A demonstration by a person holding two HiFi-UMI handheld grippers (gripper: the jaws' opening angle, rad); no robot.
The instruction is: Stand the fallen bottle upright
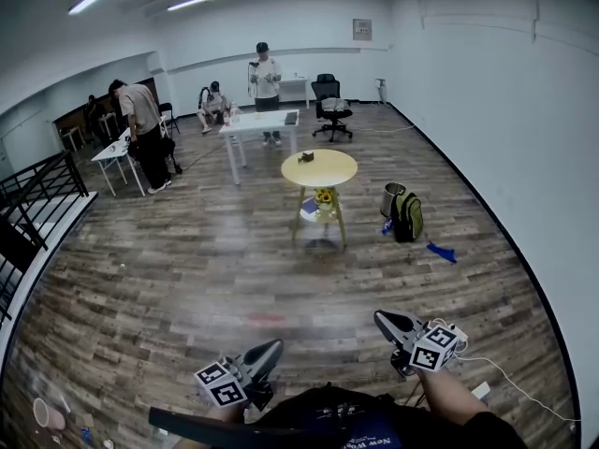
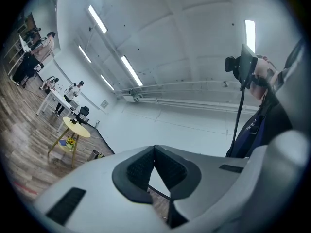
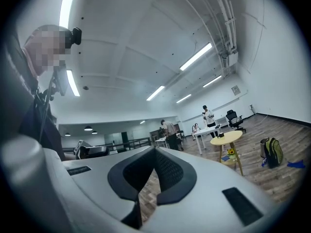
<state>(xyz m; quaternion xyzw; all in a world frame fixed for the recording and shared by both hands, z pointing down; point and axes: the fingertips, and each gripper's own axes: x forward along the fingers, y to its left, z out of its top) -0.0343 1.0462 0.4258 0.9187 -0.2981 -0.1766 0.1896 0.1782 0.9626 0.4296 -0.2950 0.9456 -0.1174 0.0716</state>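
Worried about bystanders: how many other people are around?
4: one standing behind the white table, one seated beside it, one bent at the left table, one dim farther left; others may be hidden.

Left hand-held gripper (image 1: 270, 349) and right hand-held gripper (image 1: 383, 319) point toward a round yellow table (image 1: 319, 168).

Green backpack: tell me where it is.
In the head view, the green backpack stands just right of the round yellow table, beside a grey bin.

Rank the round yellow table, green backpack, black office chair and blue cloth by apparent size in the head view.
Largest: round yellow table
Next: green backpack and black office chair, about alike; the chair is farther off, so unranked
Smallest: blue cloth
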